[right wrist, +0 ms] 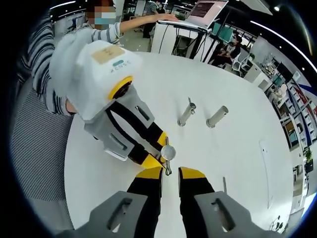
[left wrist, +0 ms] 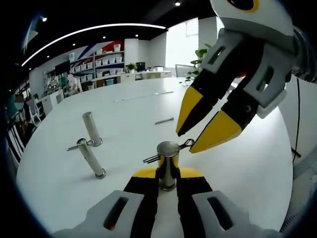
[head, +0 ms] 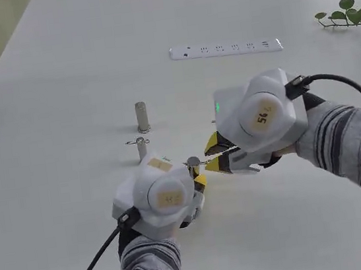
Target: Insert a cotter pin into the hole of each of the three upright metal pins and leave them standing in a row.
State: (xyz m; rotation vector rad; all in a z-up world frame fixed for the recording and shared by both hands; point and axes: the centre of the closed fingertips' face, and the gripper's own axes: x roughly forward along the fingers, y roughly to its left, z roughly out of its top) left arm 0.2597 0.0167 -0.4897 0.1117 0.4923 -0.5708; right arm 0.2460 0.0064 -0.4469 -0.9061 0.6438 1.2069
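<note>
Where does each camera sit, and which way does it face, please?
Head view: on the headset, looking down at left tool, right tool, striped sleeves.
Left gripper view: on the left tool, facing its held metal pin and right tool.
Right gripper view: on the right tool, facing its cotter pin, the left tool, left sleeve.
Both gripper views share the metal pin.

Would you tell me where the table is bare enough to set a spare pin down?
Free: the wide table left of the bare pin and the pinned one; the band between them and the power strip. Crowded: where the left gripper holds the third pin at the right gripper with its cotter pin.
</note>
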